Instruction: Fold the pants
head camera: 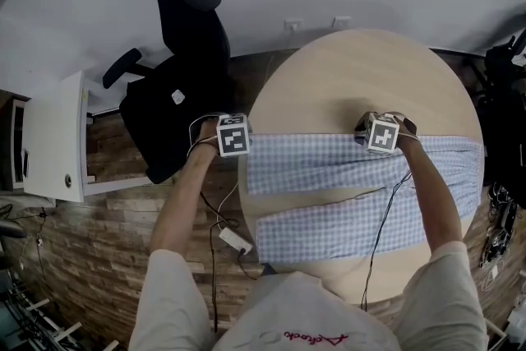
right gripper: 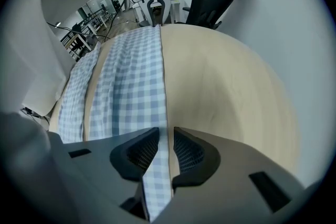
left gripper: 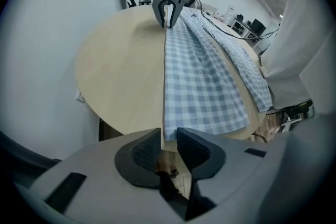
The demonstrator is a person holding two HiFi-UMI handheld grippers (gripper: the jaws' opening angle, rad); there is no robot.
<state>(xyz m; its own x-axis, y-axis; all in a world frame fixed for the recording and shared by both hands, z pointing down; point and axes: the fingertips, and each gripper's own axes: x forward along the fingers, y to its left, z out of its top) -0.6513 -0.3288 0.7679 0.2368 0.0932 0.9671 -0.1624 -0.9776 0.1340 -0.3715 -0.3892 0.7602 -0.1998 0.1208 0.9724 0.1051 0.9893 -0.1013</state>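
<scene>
Nearest the person, one leg of the checked pants (head camera: 329,226) lay flat along the near edge of the round table (head camera: 353,78). A narrow wedge of bare wood separated it from the other leg, which ran across the middle of the table from its left edge to its right. The two legs seemed to join near the right edge, which would put the waist there, though the head view was too small to be sure. On the far side of that second leg, both tools pointed steeply down at its long far edge. The left gripper (head camera: 234,140) stood at the table's left edge, over the hem corner, with its jaws a narrow slit apart and the cloth's edge between them. The right gripper (head camera: 382,136) stood further along the same edge toward the right, its jaws likewise slightly spread, with a strip of checked cloth between the pads but not yet squeezed. Beyond them was bare tabletop, then a black office chair (head camera: 185,20) by the wall. By this, no fold had been made. The garment was only spread out, and laying leg onto leg and the crosswise folds all remained.
</scene>
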